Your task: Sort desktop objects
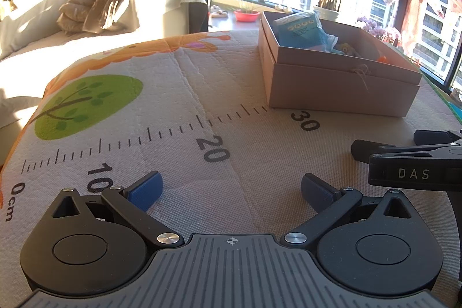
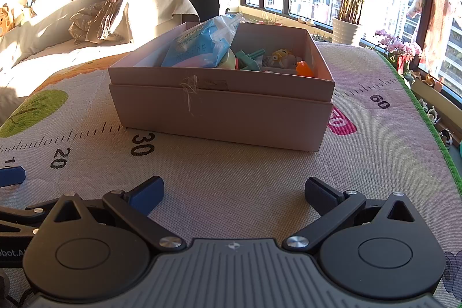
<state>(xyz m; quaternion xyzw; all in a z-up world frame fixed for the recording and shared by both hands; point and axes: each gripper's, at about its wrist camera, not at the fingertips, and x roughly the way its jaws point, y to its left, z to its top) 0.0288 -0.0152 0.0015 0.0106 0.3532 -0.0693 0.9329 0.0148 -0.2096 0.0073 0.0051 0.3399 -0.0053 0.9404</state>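
A beige cardboard box [image 2: 222, 117] stands on the ruler-printed mat [image 2: 231, 172], straight ahead of my right gripper [image 2: 234, 192]. Inside it lie a blue plastic packet [image 2: 202, 45], a teal toy [image 2: 251, 59], a yellow-white figure [image 2: 283, 57] and an orange piece [image 2: 304, 68]. In the left wrist view the same box [image 1: 340, 85] sits at the far right with the blue packet [image 1: 300, 31] showing. My left gripper [image 1: 231, 192] is open over the mat [image 1: 173, 111] near the 20 mark, with nothing between its fingers. My right gripper is open too, holding nothing.
A sofa [image 1: 86, 13] with a crumpled beige jacket [image 1: 109, 5] lies behind the mat on the left. Windows, a potted palm [image 2: 346, 28] and pink flowers [image 2: 398, 48] line the far right. The right gripper's body [image 1: 415, 163] shows at the left view's right edge.
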